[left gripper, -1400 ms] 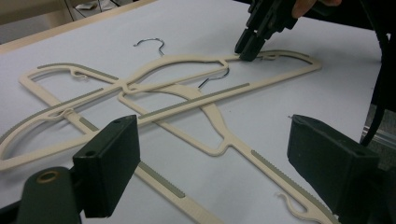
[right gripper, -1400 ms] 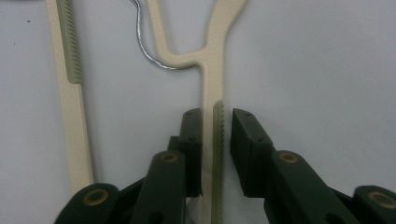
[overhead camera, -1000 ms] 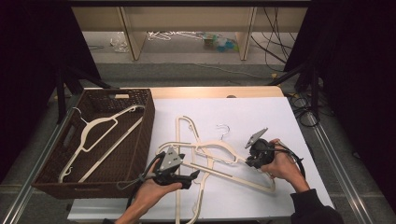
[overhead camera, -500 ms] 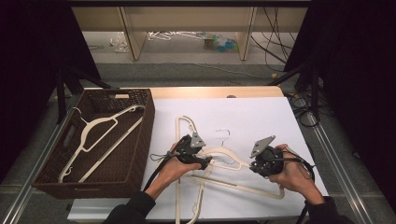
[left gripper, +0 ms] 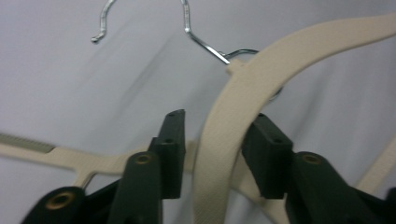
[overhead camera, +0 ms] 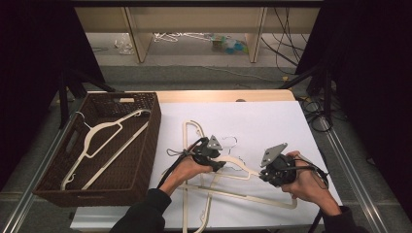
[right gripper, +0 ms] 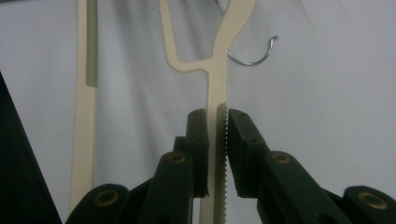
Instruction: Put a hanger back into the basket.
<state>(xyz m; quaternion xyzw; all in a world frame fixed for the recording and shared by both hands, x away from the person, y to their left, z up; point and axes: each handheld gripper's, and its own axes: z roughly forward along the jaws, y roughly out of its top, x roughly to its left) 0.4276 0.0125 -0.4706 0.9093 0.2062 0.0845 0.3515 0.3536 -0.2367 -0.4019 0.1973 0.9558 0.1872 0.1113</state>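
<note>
**Light, stiff hanger: hold it at the neck and the bar**

The thing in hand is a cream plastic clothes hanger with a thin metal hook (overhead camera: 241,166). It lies on the white-covered desk (overhead camera: 272,126), right of centre, crossing over a second cream plastic hanger (overhead camera: 185,133).

The right tongs (right gripper: 217,126) are pressed together on the narrow toothed edge of the hanger's bar. The left tongs (left gripper: 212,140) have just been closing, with the broad shoulder below the metal hook (left gripper: 201,32) between them. One pad touches the plastic and the other stands just clear, so there is no grip there yet.

The hanger looks light and rigid, and thin enough to flex a little along the bar. Its smooth plastic could slip or twist in a single pinch. The two holds should keep it level: one on the thick shoulder near the neck, one on the ridged bar, where the teeth give purchase. The wire hook is a poor place to hold, being thin and free to turn.

The main risk I see is snagging, since the hook or an arm could catch the hanger underneath and drag it.

The dark brown woven basket (overhead camera: 154,126) stands at the desk's left edge, well apart from the grip. It holds another cream hanger (overhead camera: 104,133), lying slantwise with room beside it. The desk behind and to the right is bare, so a lift straight up before crossing left seems the safest path.
</note>
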